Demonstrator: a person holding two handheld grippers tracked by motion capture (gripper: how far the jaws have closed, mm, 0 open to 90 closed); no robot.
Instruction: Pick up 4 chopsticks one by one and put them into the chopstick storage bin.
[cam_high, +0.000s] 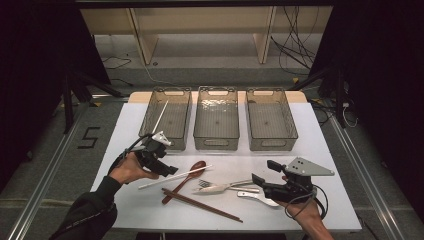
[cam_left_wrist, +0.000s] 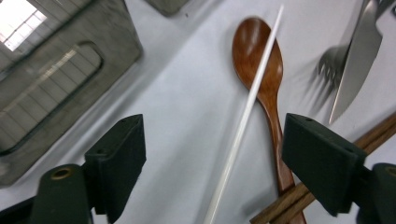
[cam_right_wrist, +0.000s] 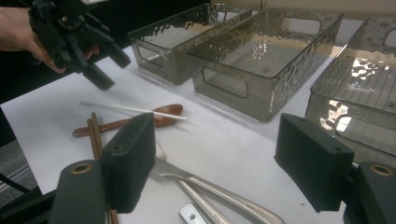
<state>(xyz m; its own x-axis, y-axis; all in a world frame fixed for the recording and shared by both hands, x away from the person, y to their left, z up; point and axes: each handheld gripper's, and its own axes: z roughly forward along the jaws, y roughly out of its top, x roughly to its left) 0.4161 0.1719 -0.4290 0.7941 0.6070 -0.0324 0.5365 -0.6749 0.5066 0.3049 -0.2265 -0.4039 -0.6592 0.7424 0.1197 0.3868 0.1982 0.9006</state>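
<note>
White chopstick (cam_left_wrist: 243, 126) laid diagonally across wooden spoon (cam_left_wrist: 264, 79) bowl on table; second white chopstick (cam_high: 160, 116) leaned inside left bin (cam_high: 150, 112).

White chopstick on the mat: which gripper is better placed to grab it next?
Left, probably. The left gripper hovers open right by the white chopstick, which runs between its jaws in the left gripper view. The right gripper sits open beyond the knife.
</note>
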